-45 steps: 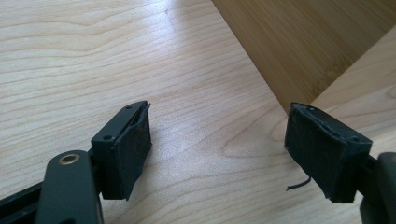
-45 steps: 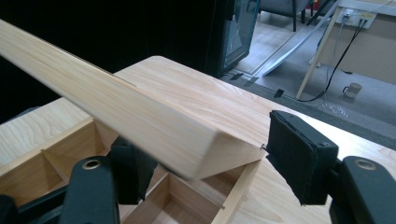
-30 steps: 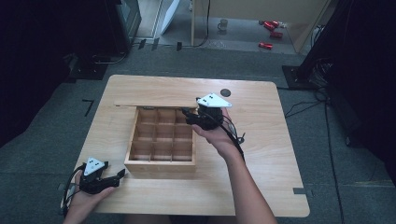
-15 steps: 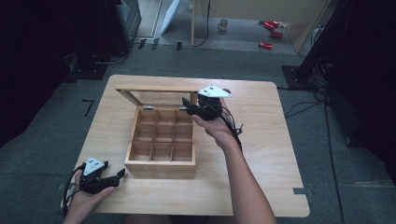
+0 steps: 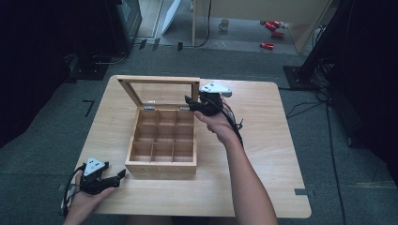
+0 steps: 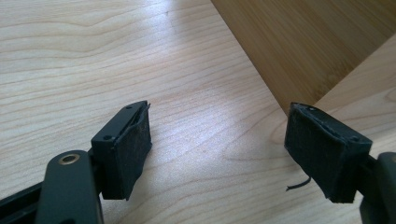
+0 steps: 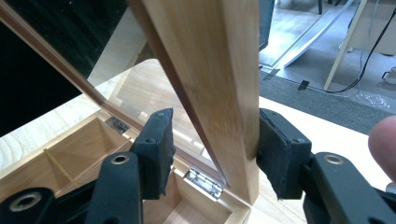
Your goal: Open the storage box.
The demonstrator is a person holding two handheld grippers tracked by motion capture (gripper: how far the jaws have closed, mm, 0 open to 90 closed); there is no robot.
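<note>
The wooden box (image 5: 162, 140) sits in the middle of the desk (image 5: 272, 140), its front wall near the desk's near edge. A second ago its glass lid (image 5: 159, 91) lay back towards the far edge; now it stands raised on its hinges, tilted up behind the compartments. The right gripper (image 5: 190, 104) has moved with it, and its jaws have just been closing around the lid's right frame (image 7: 219, 84): one pad touches the wood, the other stands just off it. The left gripper (image 5: 117, 176) rests unmoved by the desk's near left corner, released and empty.
</note>
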